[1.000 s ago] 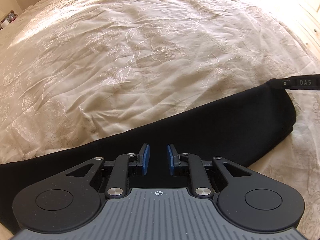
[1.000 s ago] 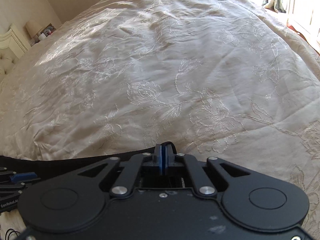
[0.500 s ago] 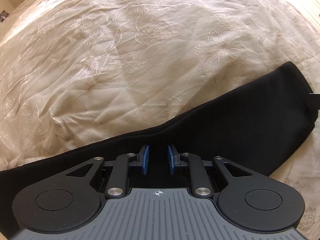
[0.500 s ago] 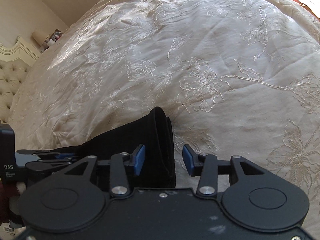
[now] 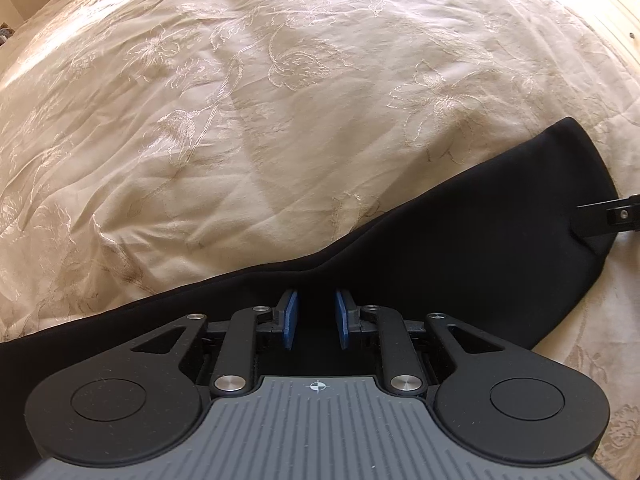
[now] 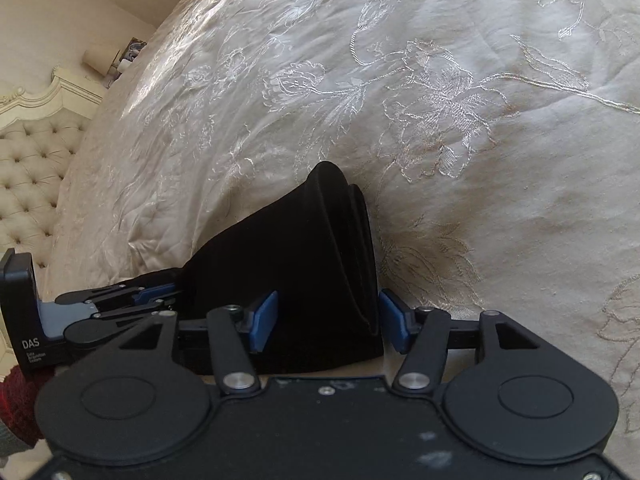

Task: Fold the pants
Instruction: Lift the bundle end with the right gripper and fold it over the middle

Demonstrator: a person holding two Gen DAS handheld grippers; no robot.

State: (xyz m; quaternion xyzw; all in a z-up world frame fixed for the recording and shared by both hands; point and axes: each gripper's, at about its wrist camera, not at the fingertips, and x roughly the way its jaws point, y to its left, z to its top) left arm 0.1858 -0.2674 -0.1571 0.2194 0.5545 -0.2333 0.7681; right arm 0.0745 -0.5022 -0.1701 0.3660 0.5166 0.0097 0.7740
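The black pants lie as a long dark band on the bed, running from the lower left of the left wrist view up to a rounded end at the right edge. In the right wrist view that same end sits in the lower middle, its stacked layers showing as ridges along the right side.

The right tongs have just been spreading and now stand wide apart. The cloth end lies between the blue pads, but the pads do not press on it. By my reading a fold has just been laid down and this hand is letting go.

The left tongs sit low in the middle of their view, over the band. The pads there stand a narrow gap apart with dark cloth between and beneath them. Whether they pinch a thin fold or merely hover over it I cannot tell, black on black.

Next, I would judge, the right hand needs to draw back without dragging the layers askew. Then both hands want a fresh hold on one end of the band, to carry it over the other end.

As for writing: the left tool's body, at the lower left of the right wrist view, bears "DAS" in white. The smaller lines under it are too fine to read. Nothing legible on the pants.
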